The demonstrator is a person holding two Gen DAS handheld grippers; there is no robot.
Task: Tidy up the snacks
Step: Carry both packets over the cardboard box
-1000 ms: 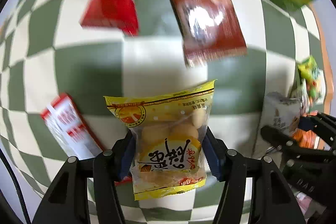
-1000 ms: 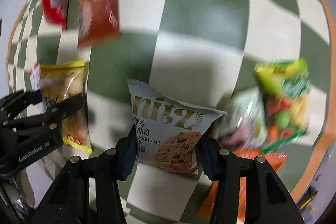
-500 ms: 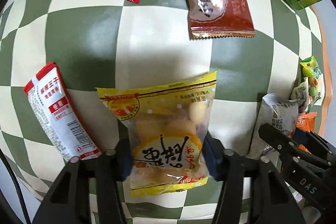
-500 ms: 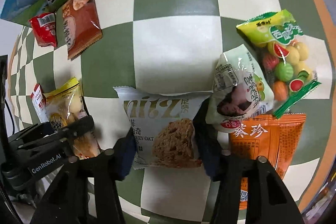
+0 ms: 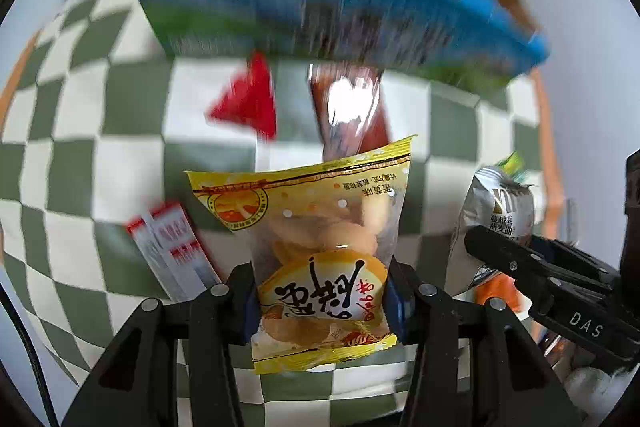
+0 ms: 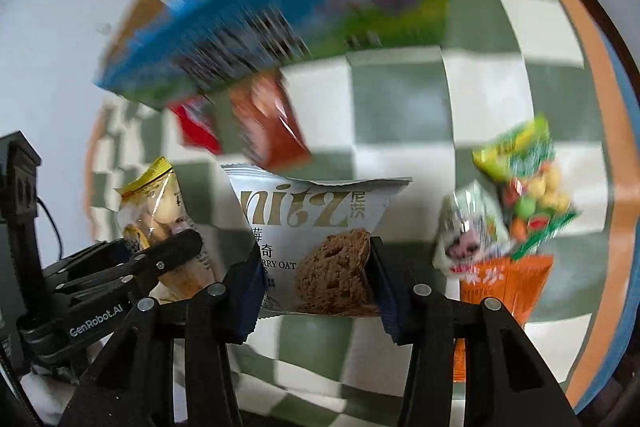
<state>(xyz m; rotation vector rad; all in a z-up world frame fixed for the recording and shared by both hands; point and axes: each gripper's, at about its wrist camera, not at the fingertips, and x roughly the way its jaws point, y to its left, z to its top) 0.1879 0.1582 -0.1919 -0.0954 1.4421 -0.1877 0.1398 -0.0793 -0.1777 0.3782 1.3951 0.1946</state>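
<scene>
A yellow packet of round pastries (image 5: 316,227) hangs above the green-and-white checked cloth (image 5: 100,99). My left gripper (image 5: 322,301) has its jaws closing, and both pads press the packet's lower half. In the right wrist view a silver oat-biscuit packet (image 6: 312,223) is lifted clear of the cloth with my right gripper (image 6: 316,287) shut on its lower edge. Each view shows the other gripper beside it: the silver packet (image 5: 500,211) at the right, the yellow packet (image 6: 156,203) at the left.
A blue-and-green carton (image 5: 320,15) stands at the far side, blurred. On the cloth lie a red packet (image 5: 248,103), a brown packet (image 5: 352,111), a red-and-white stick pack (image 5: 176,251), a fruit-candy bag (image 6: 524,183), a white-green packet (image 6: 468,231) and an orange packet (image 6: 504,283).
Both grippers have risen from the cloth, each with its packet. The packets left lying look smaller and farther off. The carton's top has come into view.
</scene>
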